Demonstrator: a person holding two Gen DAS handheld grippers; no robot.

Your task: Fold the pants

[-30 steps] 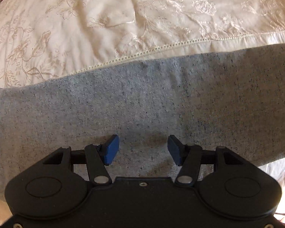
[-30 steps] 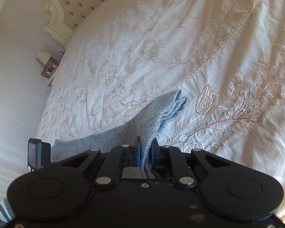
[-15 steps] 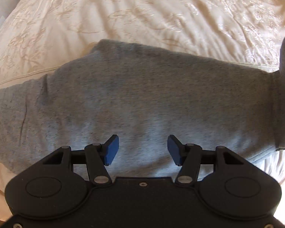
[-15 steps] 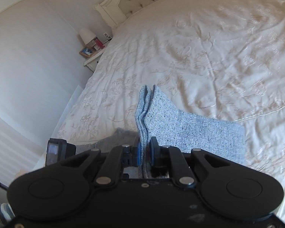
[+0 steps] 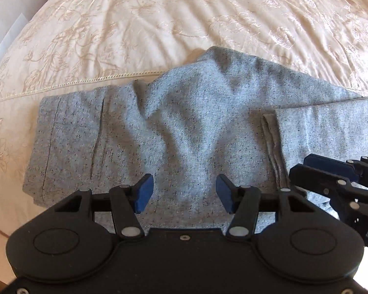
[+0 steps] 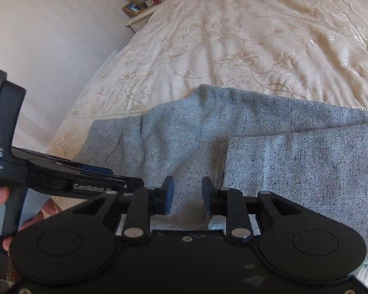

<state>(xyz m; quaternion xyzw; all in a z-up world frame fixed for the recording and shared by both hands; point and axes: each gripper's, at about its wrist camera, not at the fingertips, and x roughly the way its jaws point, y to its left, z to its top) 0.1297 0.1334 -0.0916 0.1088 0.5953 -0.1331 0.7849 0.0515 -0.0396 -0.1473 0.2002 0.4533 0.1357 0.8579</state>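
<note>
The gray pants lie folded across the bed, under both tools; the left tool and right tool gape, holding nothing.

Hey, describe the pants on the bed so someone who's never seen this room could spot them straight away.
Start with the big bed under a cream floral-embroidered bedspread. Near its front edge lie the pants, folded over themselves, below the open left gripper. They are the only grey, dark-flecked knit fabric on the pale cover.
</note>
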